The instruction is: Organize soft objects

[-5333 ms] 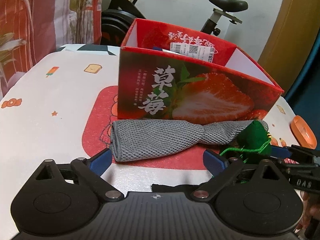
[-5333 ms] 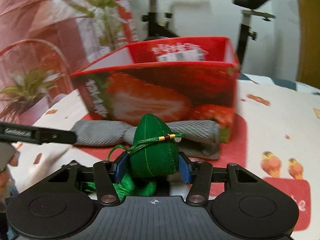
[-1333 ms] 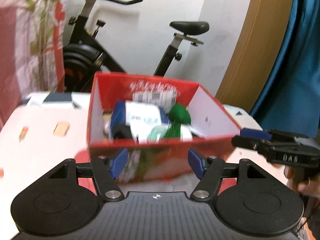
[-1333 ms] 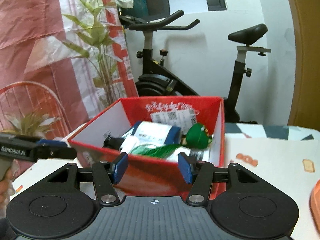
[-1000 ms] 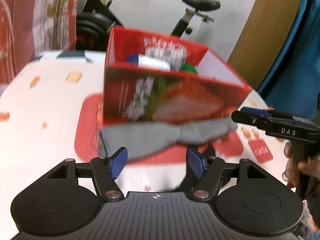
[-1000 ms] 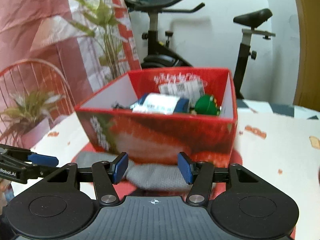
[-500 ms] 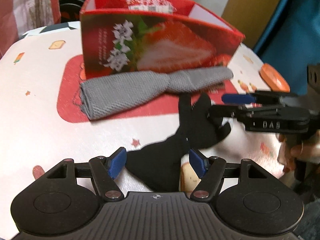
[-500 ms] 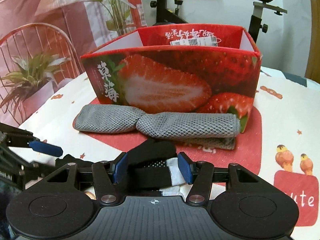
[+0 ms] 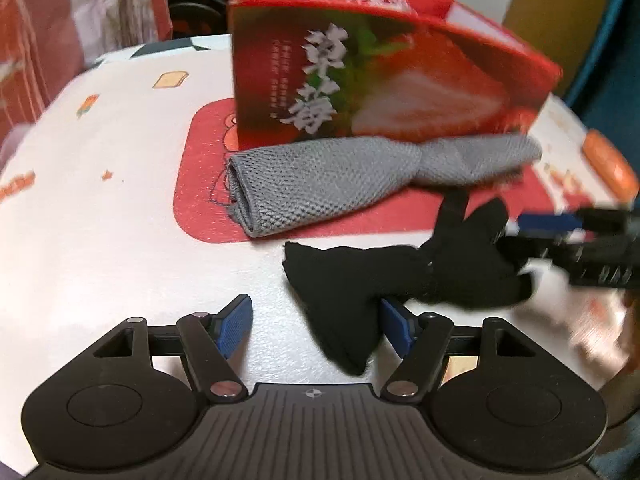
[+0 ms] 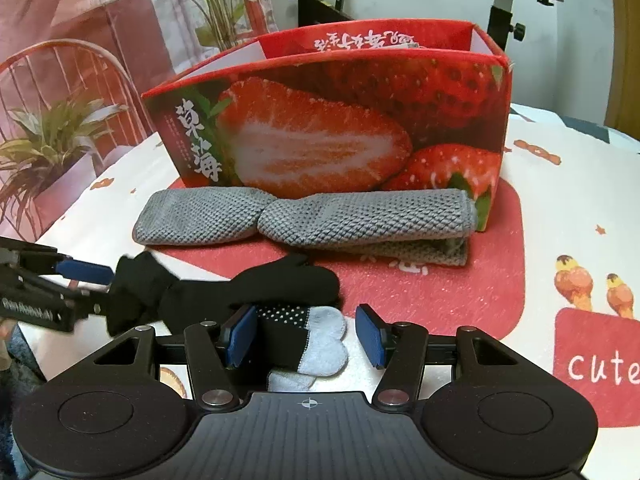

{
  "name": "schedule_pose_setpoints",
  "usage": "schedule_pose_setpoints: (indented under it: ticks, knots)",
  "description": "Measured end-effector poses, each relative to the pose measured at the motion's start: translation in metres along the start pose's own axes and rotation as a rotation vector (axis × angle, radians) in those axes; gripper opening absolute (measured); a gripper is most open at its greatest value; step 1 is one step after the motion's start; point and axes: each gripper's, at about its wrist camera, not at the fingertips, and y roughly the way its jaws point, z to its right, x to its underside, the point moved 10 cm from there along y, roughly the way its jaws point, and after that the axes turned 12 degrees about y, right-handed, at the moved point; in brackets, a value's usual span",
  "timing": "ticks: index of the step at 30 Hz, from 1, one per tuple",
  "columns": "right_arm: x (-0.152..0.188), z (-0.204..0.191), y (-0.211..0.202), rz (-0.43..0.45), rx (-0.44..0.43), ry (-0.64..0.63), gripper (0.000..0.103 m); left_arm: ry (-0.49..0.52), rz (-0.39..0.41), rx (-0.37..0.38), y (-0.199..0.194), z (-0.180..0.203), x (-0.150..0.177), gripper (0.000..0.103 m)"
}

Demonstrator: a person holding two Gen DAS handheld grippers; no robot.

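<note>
A black sock [image 9: 360,280] lies crumpled on the tablecloth in front of a folded grey mesh cloth [image 9: 340,176] and the red strawberry box [image 9: 400,92]. My left gripper [image 9: 316,326] is open low over the table, the sock's near end lying close to its right pad. In the right wrist view the sock [image 10: 280,284] shows a dotted sole and pale toe. That toe lies between the open jaws of my right gripper [image 10: 305,334], against the left pad and apart from the right one. The grey cloth [image 10: 320,220] rests against the box [image 10: 320,128].
The round table [image 9: 100,200] has a white printed cloth with red patches. An orange object [image 9: 608,164] sits near its right edge. A potted plant [image 10: 48,140] and an exercise bike [image 10: 512,0] stand behind the table.
Both grippers have dropped from above the box to the tabletop. The black sock now lies between their fingers. The green toy that the right gripper held earlier is in the box.
</note>
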Motion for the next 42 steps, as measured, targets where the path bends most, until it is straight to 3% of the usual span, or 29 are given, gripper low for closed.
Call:
schedule_pose_setpoints:
  ticks: [6, 8, 10, 11, 17, 22, 27, 42]
  knots:
    - [0.000, -0.004, -0.003, 0.015, -0.006, 0.005, 0.052, -0.154, 0.092, 0.137, -0.011, -0.008, -0.003, 0.075]
    - [-0.001, -0.008, -0.005, 0.026, -0.015, -0.003, 0.058, -0.203, 0.120, 0.168, -0.014, -0.010, -0.004, 0.075]
    - [-0.001, -0.011, -0.007, 0.040, -0.008, -0.019, 0.073, -0.247, 0.129, 0.180, -0.013, -0.013, -0.003, 0.075]
    - [-0.001, -0.011, -0.007, 0.044, 0.000, -0.027, 0.074, -0.259, 0.129, 0.184, -0.011, -0.011, -0.003, 0.076]
    - [0.004, -0.003, 0.001, 0.023, 0.039, -0.005, 0.076, -0.232, 0.124, 0.104, -0.002, -0.013, -0.003, 0.092]
    - [0.007, 0.001, 0.006, 0.026, 0.061, -0.005, 0.087, -0.222, 0.133, 0.050, 0.004, -0.016, -0.003, 0.102]
    - [0.010, -0.002, 0.010, 0.019, 0.064, -0.024, 0.103, -0.207, 0.154, 0.035, 0.007, -0.017, -0.004, 0.103]
    - [0.008, -0.001, 0.013, 0.029, 0.093, 0.017, 0.103, -0.224, 0.178, 0.025, 0.009, -0.018, -0.004, 0.103]
